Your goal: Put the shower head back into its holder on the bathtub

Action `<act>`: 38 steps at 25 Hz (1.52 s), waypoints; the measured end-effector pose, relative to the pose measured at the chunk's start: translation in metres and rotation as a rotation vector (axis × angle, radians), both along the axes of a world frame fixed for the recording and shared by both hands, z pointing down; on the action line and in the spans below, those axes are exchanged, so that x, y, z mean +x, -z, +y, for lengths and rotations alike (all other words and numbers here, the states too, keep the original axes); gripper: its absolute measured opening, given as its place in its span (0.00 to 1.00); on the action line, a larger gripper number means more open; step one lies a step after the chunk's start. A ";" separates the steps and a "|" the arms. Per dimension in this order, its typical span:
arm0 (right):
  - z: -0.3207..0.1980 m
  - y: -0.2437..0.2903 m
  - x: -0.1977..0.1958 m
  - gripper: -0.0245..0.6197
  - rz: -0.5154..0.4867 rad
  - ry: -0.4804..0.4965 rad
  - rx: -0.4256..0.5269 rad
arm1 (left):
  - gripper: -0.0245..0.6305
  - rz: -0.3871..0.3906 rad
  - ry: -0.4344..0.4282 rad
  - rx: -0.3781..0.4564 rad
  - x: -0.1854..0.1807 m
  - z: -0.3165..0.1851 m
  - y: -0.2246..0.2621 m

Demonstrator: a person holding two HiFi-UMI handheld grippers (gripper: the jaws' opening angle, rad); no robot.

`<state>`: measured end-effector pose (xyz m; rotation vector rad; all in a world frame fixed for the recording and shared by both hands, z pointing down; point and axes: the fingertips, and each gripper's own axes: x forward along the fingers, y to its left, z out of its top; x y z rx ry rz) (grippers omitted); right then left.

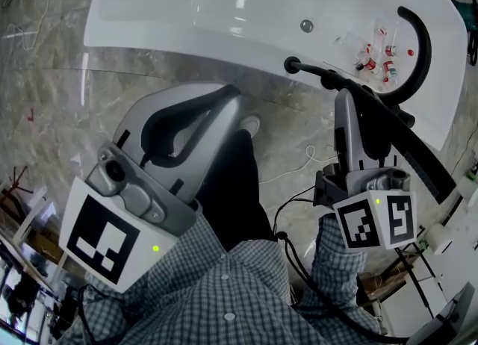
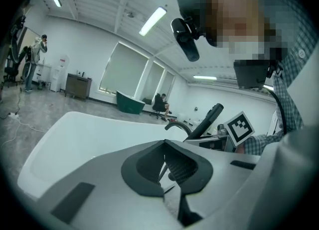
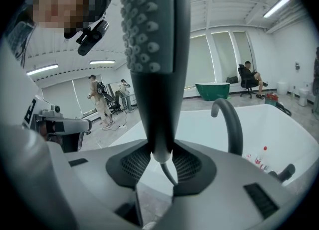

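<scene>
The right claw (image 3: 160,158) is shut on the shower head (image 3: 152,35). Both pads press on its thin dark handle, and the bumpy spray end sticks up above them. The shower head is not in a holder yet: it is up in the air, just in front of the white tub (image 1: 187,7). Its low end is near a black knob (image 1: 291,65) on the tub's edge, but I can't tell if they touch. A bent black tap (image 1: 422,45) stands on the tub, and small bottles (image 1: 377,60) lie inside it. The left claw (image 2: 167,167) is a little open with nothing in it, and it hangs over the floor (image 1: 60,75) beside the tub.
</scene>
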<state>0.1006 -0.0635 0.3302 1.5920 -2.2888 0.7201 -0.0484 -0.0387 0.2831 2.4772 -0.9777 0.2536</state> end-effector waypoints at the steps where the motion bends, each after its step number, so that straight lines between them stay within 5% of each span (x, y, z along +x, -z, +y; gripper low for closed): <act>1: 0.000 -0.003 0.000 0.25 0.003 -0.001 -0.005 | 0.05 0.005 -0.003 -0.004 0.000 0.000 -0.002; 9: 0.003 -0.025 0.001 0.25 0.008 -0.011 -0.038 | 0.05 0.046 0.009 -0.034 0.001 -0.004 -0.019; 38: -0.004 -0.095 0.013 0.25 0.016 -0.028 -0.126 | 0.05 0.003 -0.002 -0.067 0.007 -0.007 -0.051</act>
